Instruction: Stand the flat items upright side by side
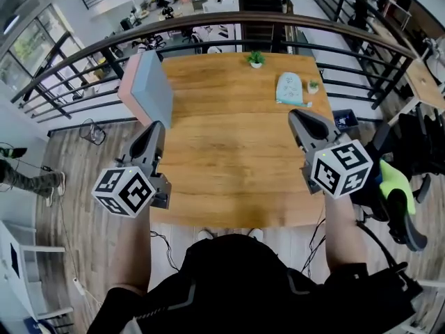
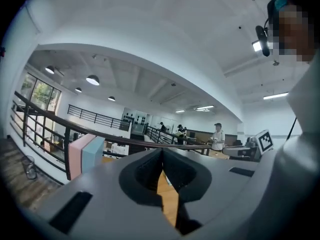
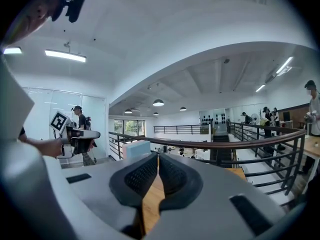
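Left hand-held gripper (image 1: pixel 157 126): jaws together, nothing between them, over the desk's (image 1: pixel 229 158) left edge. Right hand-held gripper (image 1: pixel 293 115): jaws together, empty, over the desk's right side. Pink slab (image 1: pixel 129 82) and blue slab (image 1: pixel 156 88): upright, touching side by side, far-left corner. Potted plant (image 1: pixel 255 59): far edge.

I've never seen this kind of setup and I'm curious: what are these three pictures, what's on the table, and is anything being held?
A person holds a grasping tool in each hand. One picture comes from a head camera looking down; the others come from cameras riding on the left tool and the right tool. Both are shut and hold nothing. On the wooden table a pink slab and a blue slab stand side by side, plus a potted plant and a teal item.
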Tool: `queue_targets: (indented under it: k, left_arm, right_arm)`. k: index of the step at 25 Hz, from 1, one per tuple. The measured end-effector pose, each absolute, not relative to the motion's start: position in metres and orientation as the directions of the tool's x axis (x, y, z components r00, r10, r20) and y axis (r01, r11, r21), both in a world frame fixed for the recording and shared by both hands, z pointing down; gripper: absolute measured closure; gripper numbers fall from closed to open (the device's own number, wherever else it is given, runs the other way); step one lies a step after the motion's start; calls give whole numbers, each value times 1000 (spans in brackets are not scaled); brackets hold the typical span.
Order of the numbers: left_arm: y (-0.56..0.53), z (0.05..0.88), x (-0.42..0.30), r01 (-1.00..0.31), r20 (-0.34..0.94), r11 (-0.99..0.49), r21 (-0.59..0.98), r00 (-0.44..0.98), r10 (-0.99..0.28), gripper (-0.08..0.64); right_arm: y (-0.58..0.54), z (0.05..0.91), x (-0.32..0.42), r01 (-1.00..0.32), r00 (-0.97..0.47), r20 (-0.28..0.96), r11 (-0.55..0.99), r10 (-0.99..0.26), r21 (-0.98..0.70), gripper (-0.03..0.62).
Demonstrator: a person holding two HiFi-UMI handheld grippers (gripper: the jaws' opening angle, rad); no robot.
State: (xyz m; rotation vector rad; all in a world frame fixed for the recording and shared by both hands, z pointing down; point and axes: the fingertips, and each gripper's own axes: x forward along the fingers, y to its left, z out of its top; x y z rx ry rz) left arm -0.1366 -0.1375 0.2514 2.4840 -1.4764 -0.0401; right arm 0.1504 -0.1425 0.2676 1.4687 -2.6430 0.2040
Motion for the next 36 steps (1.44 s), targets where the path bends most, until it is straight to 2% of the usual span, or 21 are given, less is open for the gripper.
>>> queue_targets:
  k: [4,11,23,36]
  left_arm:
    - [-130,243,-148,-860,105,-472,197,497,-862,531]
    - [-129,230,-182,-893,33,-409,188,422,-906,531]
    - [-143,240,-179,-930,89,-364,58,368,-926,531]
    - [-140,238,-178,-917,62,-392,73,397,-916,531]
  right_arm:
    - [-133,254,137,-856,-516,138,514,-845,-56,575]
    - [-134,245,113,-877,-477,135,480,-869,-9,576]
    - [-137,240,111,-893,-443,126,449,-887,19,577]
    - [-135,239,112,-905,-419,122,424,-900,25,577]
